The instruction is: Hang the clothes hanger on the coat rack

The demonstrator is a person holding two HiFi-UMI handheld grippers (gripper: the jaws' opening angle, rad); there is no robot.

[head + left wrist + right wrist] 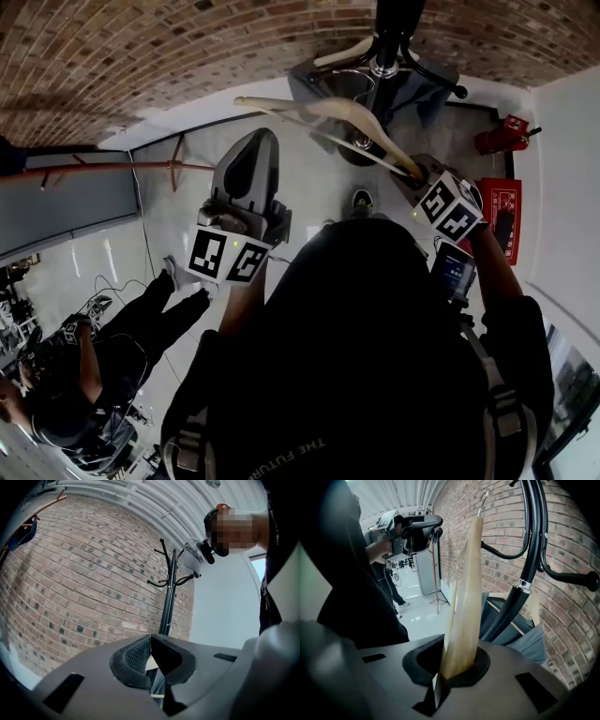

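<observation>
My right gripper is shut on one end of a pale wooden clothes hanger, which slants up and left from it in the head view. In the right gripper view the hanger rises straight from the shut gripper, its metal hook at the top. The black coat rack stands just right of the hanger, its curved arms above. In the head view the coat rack is beyond the hanger. My left gripper is shut and holds nothing. In its own view the left gripper faces the coat rack.
Grey cloth lies around the rack's foot by the brick wall. A red fire extinguisher and a red box stand at the right. Another person crouches at the lower left. A thin wooden stand stands farther off.
</observation>
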